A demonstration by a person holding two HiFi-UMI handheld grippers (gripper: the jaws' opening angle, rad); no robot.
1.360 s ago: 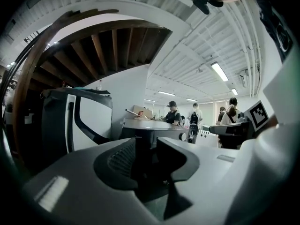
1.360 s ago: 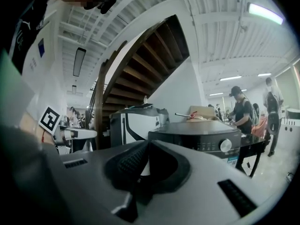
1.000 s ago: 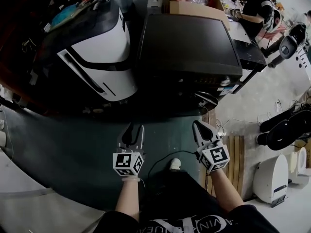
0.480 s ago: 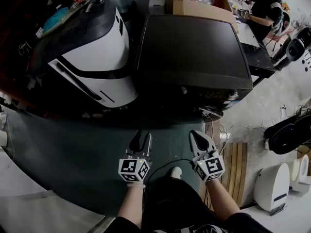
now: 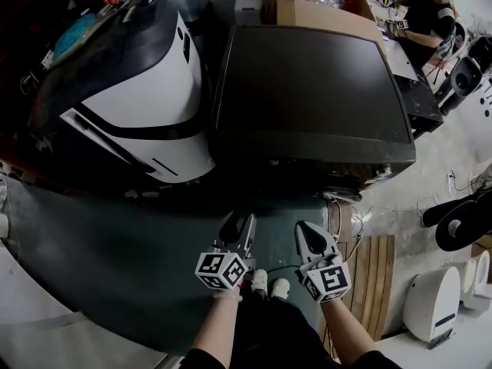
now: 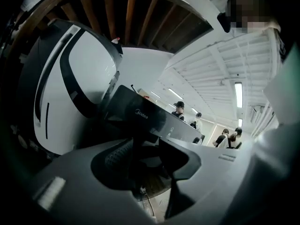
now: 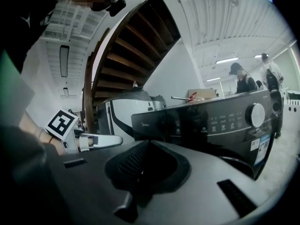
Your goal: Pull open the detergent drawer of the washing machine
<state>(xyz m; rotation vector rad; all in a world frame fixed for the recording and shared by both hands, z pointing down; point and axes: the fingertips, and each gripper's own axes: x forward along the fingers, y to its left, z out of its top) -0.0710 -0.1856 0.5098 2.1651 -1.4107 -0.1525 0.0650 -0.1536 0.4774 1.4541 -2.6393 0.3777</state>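
The black washing machine (image 5: 307, 91) stands in front of me, its top filling the middle of the head view. Its front panel carries a dial (image 7: 257, 115), and the drawer front (image 7: 147, 122) with a small logo sits at the panel's left end. That drawer front (image 6: 140, 115) looks closed. My left gripper (image 5: 242, 227) hangs low in front of the machine, apart from it; its jaws are opening with nothing between them. My right gripper (image 5: 307, 235) is beside it, also short of the panel, its tips together and empty.
A white-and-black appliance (image 5: 131, 91) stands left of the washer. A cardboard box (image 5: 323, 10) sits behind it, and people (image 5: 427, 14) are at the back right. A wooden pallet (image 5: 369, 267) and white units (image 5: 430, 290) lie to the right. A cable (image 5: 269, 266) runs on the floor.
Both grippers have sunk and drawn closer together, lower in the head view. The left one has rolled and its jaws have spread. The washer top now fills more of the view.
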